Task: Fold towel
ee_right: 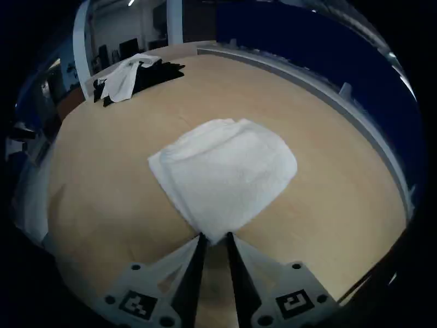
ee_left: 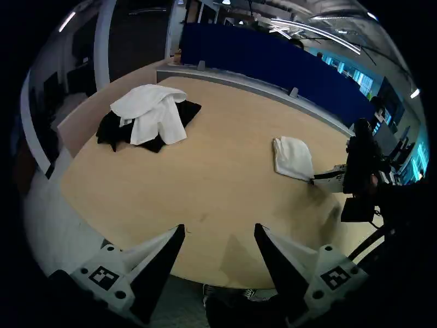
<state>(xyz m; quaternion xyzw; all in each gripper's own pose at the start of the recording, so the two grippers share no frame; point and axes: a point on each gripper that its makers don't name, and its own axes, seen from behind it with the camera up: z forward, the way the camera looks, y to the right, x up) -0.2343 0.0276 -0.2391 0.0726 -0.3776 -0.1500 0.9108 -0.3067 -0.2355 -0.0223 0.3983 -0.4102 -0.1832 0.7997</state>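
A: The right tongs point(ee_right: 214, 243) are nearly closed, pinching the near corner of the folded white towel point(ee_right: 224, 169) at six o'clock. The left tongs point(ee_left: 218, 240) gape wide, empty.
B: Which step?
A: Likely straightening the fold, mid-way on the table point(ee_right: 338, 218). Next probably calls for letting go; a cloth heap point(ee_right: 123, 79) lies at eleven o'clock.
B: Any writing?
A: None legible, only square markers point(ee_right: 139, 304) on the tongs.

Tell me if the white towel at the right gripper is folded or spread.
Folded: the white towel lies as a compact layered pad, stacked edges showing along its left side, on the table.
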